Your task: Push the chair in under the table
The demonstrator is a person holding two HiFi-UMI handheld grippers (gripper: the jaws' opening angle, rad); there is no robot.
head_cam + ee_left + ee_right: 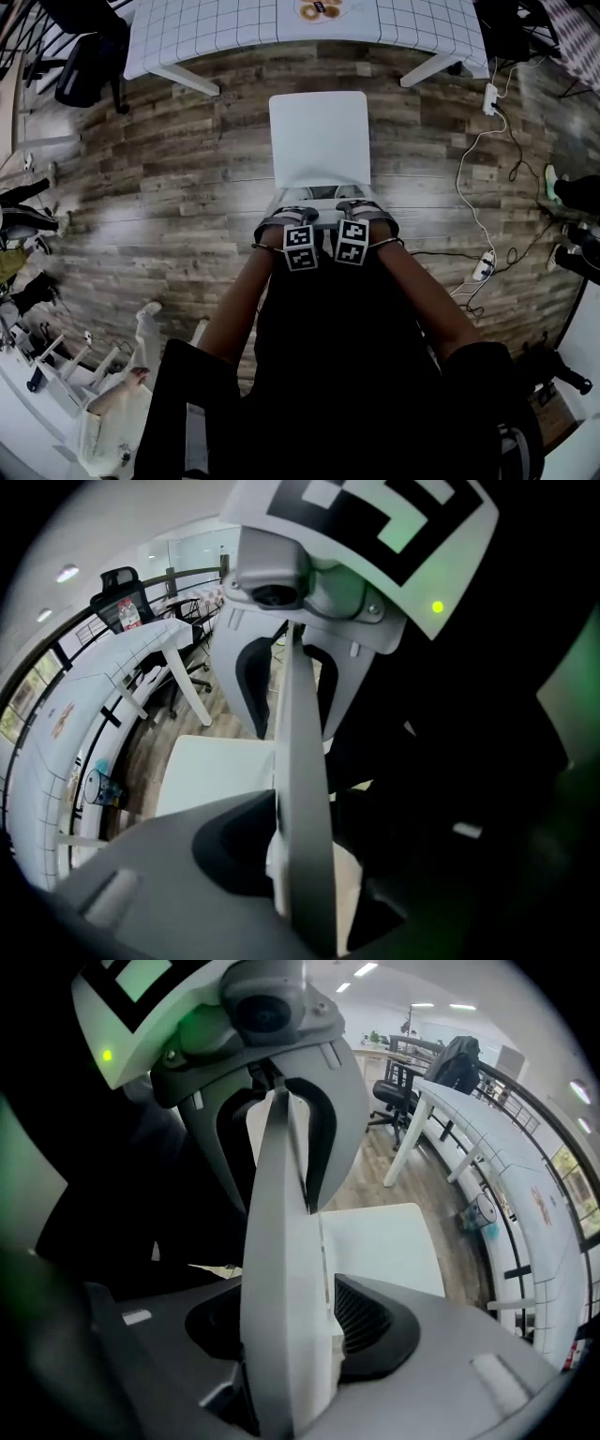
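A white chair stands on the wood floor, its seat (319,136) facing the white grid-patterned table (234,28) and pulled out from it. My left gripper (298,201) and right gripper (353,198) sit side by side on the top edge of the backrest (324,190), pointing steeply down. In the left gripper view the thin backrest (305,761) runs between the jaws of my left gripper (302,855), which straddle it open. In the right gripper view the backrest (281,1241) also stands between my right gripper (292,1335) jaws, the ribbed pad (370,1321) close beside it.
A plate (320,9) lies on the table. A black office chair (89,56) stands at the table's left end. Power strips and cables (483,267) trail over the floor to the right. A person in white (112,412) is at the lower left.
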